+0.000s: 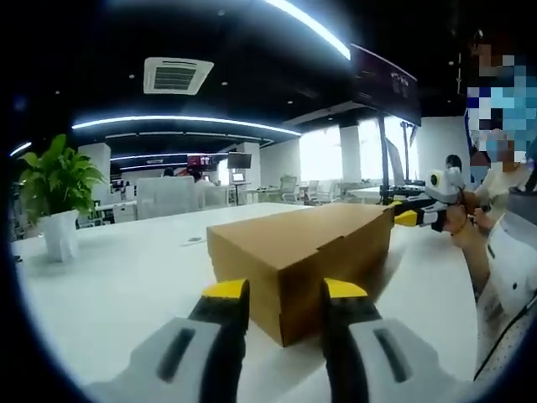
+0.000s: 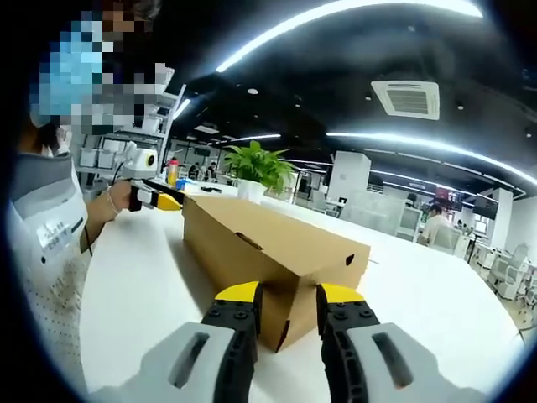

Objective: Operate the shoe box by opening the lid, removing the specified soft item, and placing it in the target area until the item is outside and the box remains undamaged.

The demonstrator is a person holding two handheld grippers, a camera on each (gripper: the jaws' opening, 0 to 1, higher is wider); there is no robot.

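**At both ends of the closed shoe box**

On the white desk [image 1: 126, 285] I have the 2 grippers facing each other along the length of the brown cardboard shoe box [image 1: 298, 252], 1 at each short end. My left gripper [image 1: 284, 294] is level and low, its yellow-tipped jaws parted with nothing between them, just short of the box's near corner. My right gripper [image 2: 287, 295] sits the same way at the opposite end, jaws apart and holding nothing, with the box's end corner showing in the gap between them; I cannot tell whether the tips touch the cardboard.

From the left gripper view I see the right gripper at the far end of the box, held in a hand [image 1: 460, 220] with the forearm coming in from the right. From the right gripper view the left gripper shows at the box's far end, held out in the person's other hand [image 2: 117, 198].

The box lies flat mid-desk with its lid down and tabs tucked in. A potted green plant [image 1: 57, 193] in a white pot stands near the desk's far edge, well apart from the box. Beyond are office desks, chairs and ceiling lights.
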